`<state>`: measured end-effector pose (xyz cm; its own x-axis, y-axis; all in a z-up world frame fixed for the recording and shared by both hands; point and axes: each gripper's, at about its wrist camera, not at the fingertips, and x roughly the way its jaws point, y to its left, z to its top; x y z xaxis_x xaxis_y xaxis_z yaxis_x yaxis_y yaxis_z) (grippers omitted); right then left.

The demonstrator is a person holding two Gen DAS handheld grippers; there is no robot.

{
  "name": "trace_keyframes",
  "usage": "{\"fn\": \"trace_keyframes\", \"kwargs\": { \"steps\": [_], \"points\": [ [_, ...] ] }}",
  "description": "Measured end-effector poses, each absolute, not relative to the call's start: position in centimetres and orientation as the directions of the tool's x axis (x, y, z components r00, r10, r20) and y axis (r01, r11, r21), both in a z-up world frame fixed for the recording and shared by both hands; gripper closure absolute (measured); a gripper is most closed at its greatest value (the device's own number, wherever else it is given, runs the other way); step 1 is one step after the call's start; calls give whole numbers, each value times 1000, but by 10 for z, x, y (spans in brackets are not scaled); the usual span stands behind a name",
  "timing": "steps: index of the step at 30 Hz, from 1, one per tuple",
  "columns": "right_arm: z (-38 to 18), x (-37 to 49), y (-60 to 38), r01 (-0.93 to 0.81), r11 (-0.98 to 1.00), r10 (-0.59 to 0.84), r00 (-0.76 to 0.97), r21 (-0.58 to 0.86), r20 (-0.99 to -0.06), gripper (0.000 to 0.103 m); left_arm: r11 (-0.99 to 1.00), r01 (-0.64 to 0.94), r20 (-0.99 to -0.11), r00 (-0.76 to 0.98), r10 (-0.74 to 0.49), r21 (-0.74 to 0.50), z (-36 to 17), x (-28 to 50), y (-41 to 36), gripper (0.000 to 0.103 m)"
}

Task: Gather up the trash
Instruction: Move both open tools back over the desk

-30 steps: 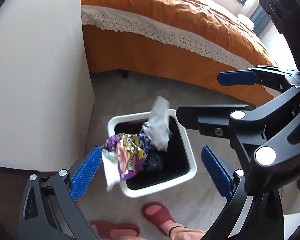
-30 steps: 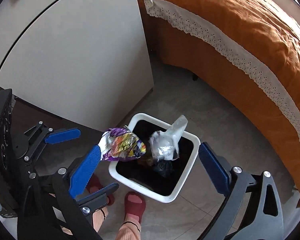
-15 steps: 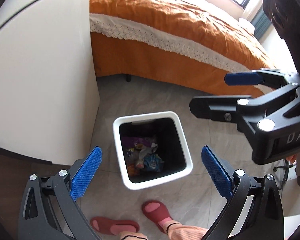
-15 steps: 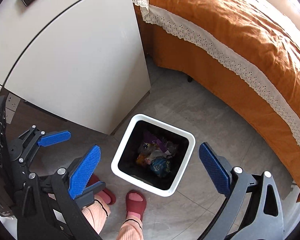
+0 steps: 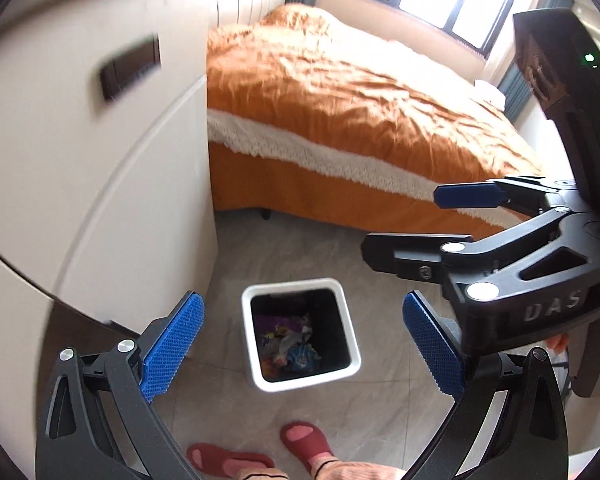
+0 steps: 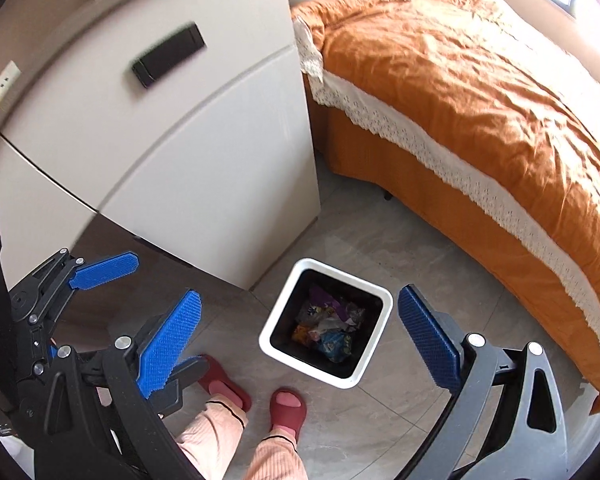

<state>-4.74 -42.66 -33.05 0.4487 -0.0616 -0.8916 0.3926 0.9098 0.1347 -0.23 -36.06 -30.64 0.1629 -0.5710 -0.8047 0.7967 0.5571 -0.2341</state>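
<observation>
Both tongs, left tongs (image 5: 302, 346) and right tongs (image 6: 300, 346), gape apart (nothing held) above bin (image 6: 268, 328).

A second ago a purple-and-yellow crinkled snack wrapper and a clear crumpled plastic bag were dropping over the white square plastic trash bin (image 5: 300, 286); now the colourful heap of wrappers (image 5: 288, 342) lies at its bottom. Both the left gripper (image 5: 302, 350) and the right gripper (image 6: 300, 340) have risen, so the bin looks smaller and more of the orange-covered bed (image 6: 480, 92) shows
</observation>
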Motion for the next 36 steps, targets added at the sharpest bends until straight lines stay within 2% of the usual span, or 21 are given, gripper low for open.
{"fn": "trace_keyframes", "kwargs": {
  "steps": [10, 15, 28, 36],
  "points": [
    [-211, -24, -397, 256, 959, -61, 602, 120, -796, 5, 634, 743, -731, 309, -609, -214, -192, 1, -312, 5],
    [-164, 3, -371, 161, 980, -26, 678, 114, -735, 5, 713, 681, -690, 435, -578, -169, -145, 18, -277, 5],
    [-83, 104, -272, -128, 990, 134, 800, 51, -585, 5, 897, 435, -616, 686, -388, -80, -86, 80, -163, 5],
    [-73, 168, -206, -251, 966, 241, 788, 62, -567, 5, 957, 287, -591, 765, -254, -41, -75, 109, -85, 5]
  ]
}}
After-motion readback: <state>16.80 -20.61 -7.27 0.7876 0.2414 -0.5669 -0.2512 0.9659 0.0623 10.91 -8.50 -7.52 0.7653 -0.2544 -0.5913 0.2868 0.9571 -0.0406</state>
